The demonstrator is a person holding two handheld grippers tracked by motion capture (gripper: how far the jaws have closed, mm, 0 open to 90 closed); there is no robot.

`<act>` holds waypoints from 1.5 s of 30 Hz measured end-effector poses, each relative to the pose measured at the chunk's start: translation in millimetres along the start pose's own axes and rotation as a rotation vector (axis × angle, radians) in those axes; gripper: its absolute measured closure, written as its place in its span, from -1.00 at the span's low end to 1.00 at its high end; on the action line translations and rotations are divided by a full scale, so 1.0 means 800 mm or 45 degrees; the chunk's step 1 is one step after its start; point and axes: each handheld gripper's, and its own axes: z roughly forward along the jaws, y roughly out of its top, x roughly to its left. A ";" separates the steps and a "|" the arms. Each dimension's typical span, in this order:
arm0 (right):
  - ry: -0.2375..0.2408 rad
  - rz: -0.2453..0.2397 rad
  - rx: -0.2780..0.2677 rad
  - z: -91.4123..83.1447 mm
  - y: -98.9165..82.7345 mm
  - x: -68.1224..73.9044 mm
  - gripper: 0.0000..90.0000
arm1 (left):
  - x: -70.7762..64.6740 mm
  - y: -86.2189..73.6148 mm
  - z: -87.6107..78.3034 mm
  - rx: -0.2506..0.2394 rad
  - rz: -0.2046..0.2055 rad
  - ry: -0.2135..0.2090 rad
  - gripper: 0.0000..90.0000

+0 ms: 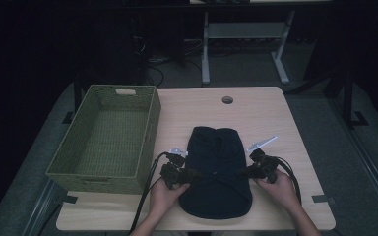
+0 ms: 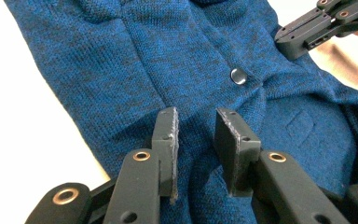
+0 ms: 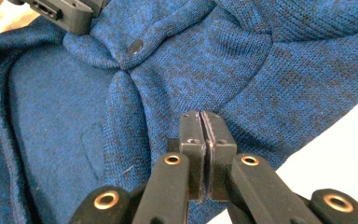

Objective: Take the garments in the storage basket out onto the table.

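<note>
1. Left gripper [image 2: 196,140] stands with its jaws parted by a clear gap above the blue knit garment [image 2: 135,70]; nothing lies between the pads, and a low ridge of knit rises just under the gap.
2. Right gripper [image 3: 205,140] has its jaws pressed together, pad against pad; from its own view it is hard to say whether any fabric is pinched there, though the jaws lie right on the knit near the garment's edge.
3. From the high view the garment [image 1: 218,172] lies flat on the near middle of the wooden table [image 1: 266,113], looking almost black in the dim light; the left gripper [image 1: 189,174] meets its left edge and the right gripper [image 1: 246,172] its right edge, each held by a hand [image 1: 165,194] coming in from the bottom.
4. One dark snap button [image 2: 238,75] sits on the knit near folds that gather toward it; in the left gripper view the other gripper reaches in at the top right.
5. Beside the garment, on the table's left side, stands a green woven basket [image 1: 150,128]; near the far edge of the table is a round hole [image 1: 227,100].
</note>
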 end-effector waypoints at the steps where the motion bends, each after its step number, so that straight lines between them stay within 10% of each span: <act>1: 0.005 -0.006 0.000 -0.001 -0.003 0.002 0.94 | -0.002 -0.002 -0.001 -0.001 -0.001 -0.005 0.55; 26: 0.037 -0.059 0.021 -0.006 -0.030 0.034 0.85 | -0.023 -0.033 -0.015 0.000 0.052 -0.054 0.53; 36: 0.003 -0.013 -0.063 -0.035 -0.004 0.017 0.61 | -0.023 0.021 -0.032 -0.111 0.086 -0.086 0.50; 45: -0.095 0.061 -0.127 -0.051 0.048 -0.025 0.52 | 0.007 0.077 -0.026 -0.205 0.005 -0.072 0.46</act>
